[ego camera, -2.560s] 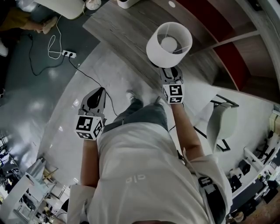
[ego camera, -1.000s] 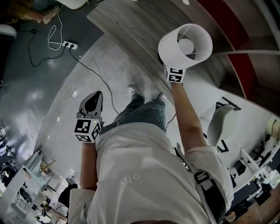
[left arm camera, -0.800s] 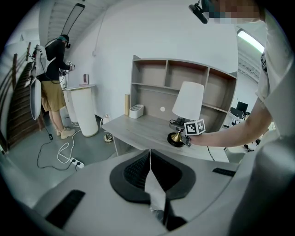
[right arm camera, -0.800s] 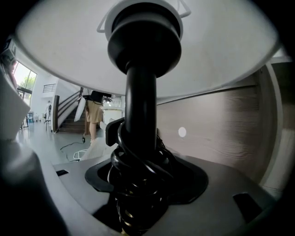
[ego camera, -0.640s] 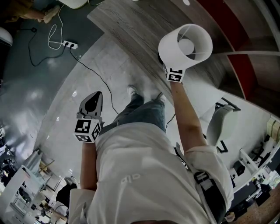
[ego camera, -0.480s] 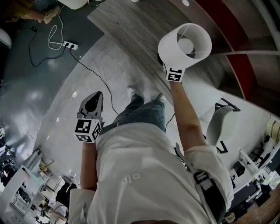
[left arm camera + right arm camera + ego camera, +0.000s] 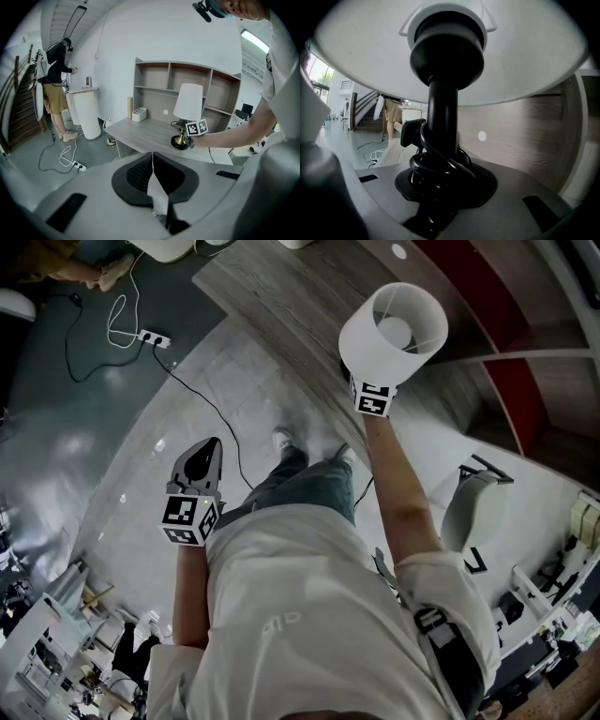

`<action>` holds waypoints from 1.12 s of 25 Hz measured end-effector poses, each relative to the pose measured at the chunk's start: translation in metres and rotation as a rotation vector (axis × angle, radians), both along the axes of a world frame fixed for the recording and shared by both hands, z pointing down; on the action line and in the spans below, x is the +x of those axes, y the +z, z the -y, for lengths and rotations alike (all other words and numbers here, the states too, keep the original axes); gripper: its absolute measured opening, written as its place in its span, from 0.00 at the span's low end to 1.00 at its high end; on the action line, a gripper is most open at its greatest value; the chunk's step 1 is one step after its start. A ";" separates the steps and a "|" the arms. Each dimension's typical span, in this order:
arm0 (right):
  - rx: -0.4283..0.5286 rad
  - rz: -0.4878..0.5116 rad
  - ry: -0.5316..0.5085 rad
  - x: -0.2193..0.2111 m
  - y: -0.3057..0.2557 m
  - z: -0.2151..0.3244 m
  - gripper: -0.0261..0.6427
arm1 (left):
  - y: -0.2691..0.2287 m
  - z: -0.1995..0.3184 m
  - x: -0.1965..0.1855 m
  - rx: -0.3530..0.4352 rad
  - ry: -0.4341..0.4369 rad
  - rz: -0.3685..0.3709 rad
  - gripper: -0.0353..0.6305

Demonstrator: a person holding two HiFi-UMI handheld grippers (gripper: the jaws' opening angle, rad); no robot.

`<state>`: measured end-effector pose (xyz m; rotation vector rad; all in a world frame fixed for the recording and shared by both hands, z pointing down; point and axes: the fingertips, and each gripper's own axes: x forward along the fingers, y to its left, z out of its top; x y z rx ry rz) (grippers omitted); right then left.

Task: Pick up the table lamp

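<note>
The table lamp (image 7: 394,329) has a white drum shade, a black stem (image 7: 443,122) wound with black cord, and a brass foot (image 7: 179,140). It stands on the grey wooden desk (image 7: 281,306). My right gripper (image 7: 371,395) reaches in under the shade, so in the head view only its marker cube shows. In the right gripper view its jaws are closing on the cord-wrapped stem, with the dark pads (image 7: 468,187) against it and no gap visible. My left gripper (image 7: 208,444) hangs low over the floor, away from the desk, shut and holding nothing (image 7: 152,161).
A shelf unit (image 7: 206,89) rises behind the lamp, with a small white box (image 7: 139,114) at the desk's far end. A power strip (image 7: 155,338) and its cable lie on the floor. A white chair (image 7: 464,507) stands to the right. A person (image 7: 56,89) stands by a white pedestal (image 7: 89,115).
Since the earliest frame my right gripper has gone forward under the shade to the stem. Over the last second both grippers have stayed in place.
</note>
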<state>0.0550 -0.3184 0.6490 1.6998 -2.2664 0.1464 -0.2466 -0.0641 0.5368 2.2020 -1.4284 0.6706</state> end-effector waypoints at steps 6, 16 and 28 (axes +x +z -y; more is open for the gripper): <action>-0.012 -0.016 -0.039 -0.004 -0.016 -0.002 0.25 | -0.006 0.001 0.007 0.018 0.003 -0.010 0.08; -0.075 -0.007 -0.118 -0.016 -0.078 0.004 0.25 | -0.020 0.016 0.024 0.074 -0.010 -0.064 0.08; -0.104 -0.014 -0.229 -0.029 -0.183 -0.007 0.25 | -0.055 0.041 0.049 0.175 -0.048 -0.124 0.08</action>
